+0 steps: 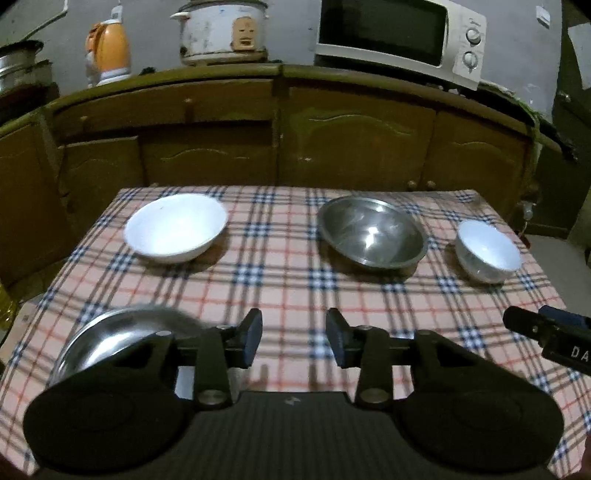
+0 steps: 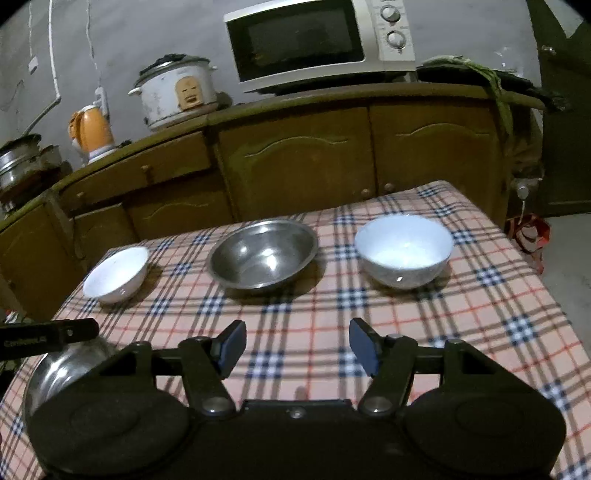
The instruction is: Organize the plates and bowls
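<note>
Both grippers hover over the near edge of the checked cloth [image 1: 288, 280], nothing held. Left gripper [image 1: 294, 341]: jaws parted, only cloth in the gap. Right gripper [image 2: 297, 347]: jaws spread wider, also empty; its tip shows at the right edge of the left view.

Bowls on the table:
- wide white bowl [image 1: 176, 228], far left, upright
- large steel bowl [image 1: 373, 230], far centre, upright, well apart from the white one
- small white bowl [image 1: 487, 251], far right, just beside the large steel bowl, not touching
- second steel bowl [image 1: 110, 341], near left corner, partly hidden behind the left gripper's body; whether anything touches it, cannot tell

No bowls are stacked.

Behind the table: wooden cabinet [image 1: 354, 140] with microwave [image 1: 402, 35], rice cooker [image 1: 221, 31] and orange kettle [image 1: 107, 51] on top.
</note>
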